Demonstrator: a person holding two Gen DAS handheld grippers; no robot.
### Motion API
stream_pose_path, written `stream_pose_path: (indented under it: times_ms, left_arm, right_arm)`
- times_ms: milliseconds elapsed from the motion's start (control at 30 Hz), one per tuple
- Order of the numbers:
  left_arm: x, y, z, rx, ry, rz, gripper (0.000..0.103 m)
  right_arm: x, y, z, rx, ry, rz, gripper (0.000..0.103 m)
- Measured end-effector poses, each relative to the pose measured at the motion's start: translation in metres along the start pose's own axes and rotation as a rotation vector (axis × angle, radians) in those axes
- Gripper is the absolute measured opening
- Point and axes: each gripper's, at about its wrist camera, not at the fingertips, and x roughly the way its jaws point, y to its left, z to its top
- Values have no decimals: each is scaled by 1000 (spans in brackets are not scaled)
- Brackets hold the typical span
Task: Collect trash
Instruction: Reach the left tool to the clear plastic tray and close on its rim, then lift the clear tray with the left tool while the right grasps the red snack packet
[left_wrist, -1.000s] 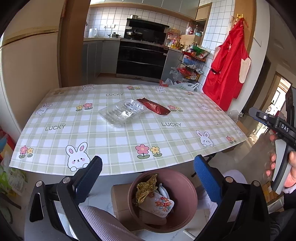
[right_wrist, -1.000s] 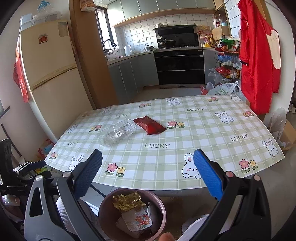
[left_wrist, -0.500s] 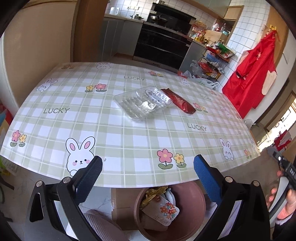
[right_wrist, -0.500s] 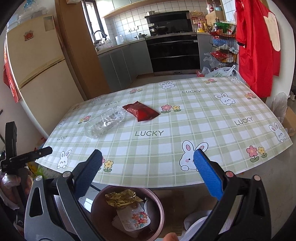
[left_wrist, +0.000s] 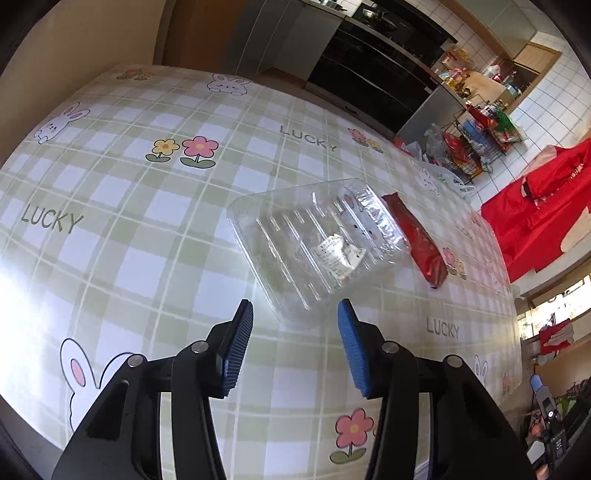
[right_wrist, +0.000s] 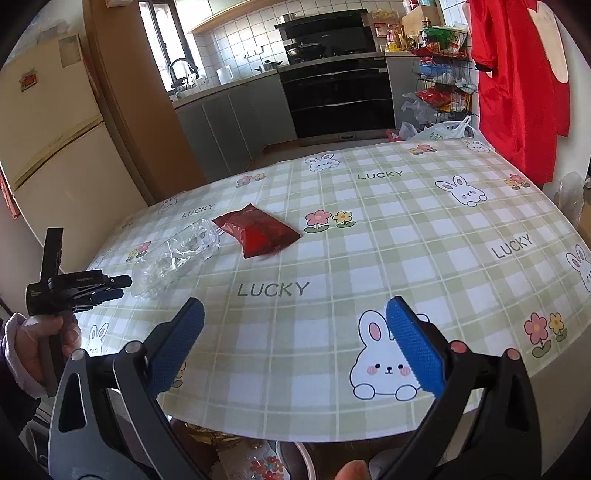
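A clear plastic tray lies on the checked tablecloth, and a red snack wrapper lies against its far right side. My left gripper hovers low at the tray's near corner. Its jaws are closing and the corner sits at the gap between the tips, but the pads do not touch it. In the right wrist view the tray and the wrapper lie left of centre, and the left gripper reaches in from the left. My right gripper stands open over the table's near edge with nothing between its fingers.
A brown trash bin with foil and wrappers inside shows below the table's near edge. A hand holds the left gripper's handle. Red garments hang to the right, with a wire rack and kitchen cabinets behind.
My left gripper has moved forward and down over the table to the tray, and its jaws have narrowed. The bin has dropped out of its view. My right gripper has also come forward and lower.
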Motion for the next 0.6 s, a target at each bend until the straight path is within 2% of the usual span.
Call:
stream_pose_path:
  times_ms: [100,333,400,600]
  left_arm:
    - [17,9,10,-49,-10,9,40]
    - [39,13,19,-57,-28,64,37]
    - [40,13,21,-47,-35,83,24]
    - [42,13,22,-22,-44,90,19]
  right_arm:
    - [16,4,6,-14,13,17,97]
    - [49,21,8,-96,36,-3,97]
    - [55,24,11,-121,33,-17,97]
    - [83,32,27,-168,45,-12,97]
